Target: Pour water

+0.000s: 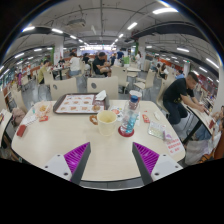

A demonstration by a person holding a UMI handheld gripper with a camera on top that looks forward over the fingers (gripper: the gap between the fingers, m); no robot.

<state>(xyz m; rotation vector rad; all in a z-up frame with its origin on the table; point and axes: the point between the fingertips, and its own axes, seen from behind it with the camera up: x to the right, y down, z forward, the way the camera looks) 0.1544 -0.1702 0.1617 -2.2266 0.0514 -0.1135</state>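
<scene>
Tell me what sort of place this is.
Probably a canteen or food hall: rows of tables with seated people under long ceiling lights. The open tool hovers over a round table holding a mug.

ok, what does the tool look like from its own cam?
The tool has two dark, angular fingers, each with a magenta pad bearing a fine grid texture on its inner face. No cables, markings or sleeve are visible. The fingers stand apart above the pale round table.

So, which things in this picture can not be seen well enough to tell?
- Bottle, gripper view: too small to tell its water level.
- Mug, gripper view: its inside is hidden by its own wall.
- Tray: contents too small to identify.
- Gripper: fingers open, holding nothing.
</scene>
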